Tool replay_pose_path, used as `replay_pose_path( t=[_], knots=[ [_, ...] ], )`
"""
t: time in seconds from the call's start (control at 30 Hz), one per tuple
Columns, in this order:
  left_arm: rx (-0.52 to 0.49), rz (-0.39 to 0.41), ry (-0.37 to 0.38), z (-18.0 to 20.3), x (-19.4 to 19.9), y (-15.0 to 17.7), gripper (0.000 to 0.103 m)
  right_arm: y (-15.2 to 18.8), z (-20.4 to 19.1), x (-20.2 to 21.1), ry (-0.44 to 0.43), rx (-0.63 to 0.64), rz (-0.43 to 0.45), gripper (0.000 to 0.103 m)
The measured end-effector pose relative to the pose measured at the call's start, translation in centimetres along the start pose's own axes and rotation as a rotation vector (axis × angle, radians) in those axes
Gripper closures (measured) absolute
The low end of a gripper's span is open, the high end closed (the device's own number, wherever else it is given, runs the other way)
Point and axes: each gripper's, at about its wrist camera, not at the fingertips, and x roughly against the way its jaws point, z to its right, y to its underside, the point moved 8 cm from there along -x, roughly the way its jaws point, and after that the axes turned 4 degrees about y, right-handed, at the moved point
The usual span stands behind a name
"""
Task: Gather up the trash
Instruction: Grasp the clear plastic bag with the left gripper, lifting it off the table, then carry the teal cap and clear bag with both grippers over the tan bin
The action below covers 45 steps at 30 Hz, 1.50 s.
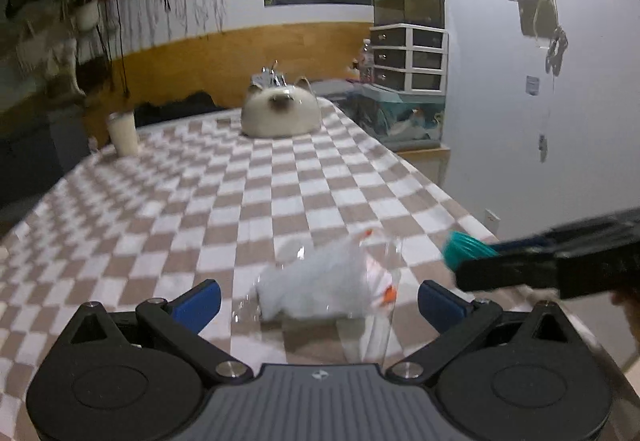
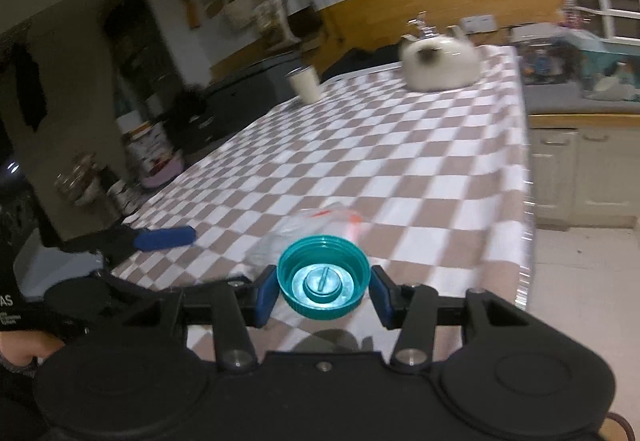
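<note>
Right tongs (image 2: 323, 291) grip teal cap (image 2: 323, 281); left tongs (image 1: 319, 299) spread wide around plastic bag (image 1: 320, 281).

Long table under brown-and-white checked cloth (image 1: 224, 201), bearing clear crumpled plastic bag (image 1: 320, 281) near front, white cylindrical cup (image 1: 123, 133), cream cat-shaped dome (image 1: 280, 113) at far end.

Both grippers are matte black with blue finger pads. The left gripper (image 1: 318, 301) has a ribbed grey centre plate with a small logo, round black side discs and silver screws. The right gripper (image 2: 323, 291) shows the same discs and screws. White lettering marks the lower-left housing; a dark cuff (image 2: 16, 365) shows at lower left.
</note>
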Motion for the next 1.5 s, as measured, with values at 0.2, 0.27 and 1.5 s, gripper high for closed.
replay_pose_path(
  t=[0.2, 0.27, 1.5],
  knots=[
    [-0.186, -0.036, -0.094, 2.4, -2.6, -1.0, 0.014, 0.6, 2.4, 1.9, 0.034, -0.045, 0.016, 0.053],
    [-0.244, -0.070, -0.101, 3.0, -3.8, -0.9, 0.024, 0.6, 3.0, 2.3, 0.035, -0.054, 0.019, 0.053],
    [-0.103, 0.133, -0.162, 5.7, 6.7, -1.6, 0.087, 1.9, 1.6, 9.4, 0.085, 0.010, 0.101, 0.054]
  ],
)
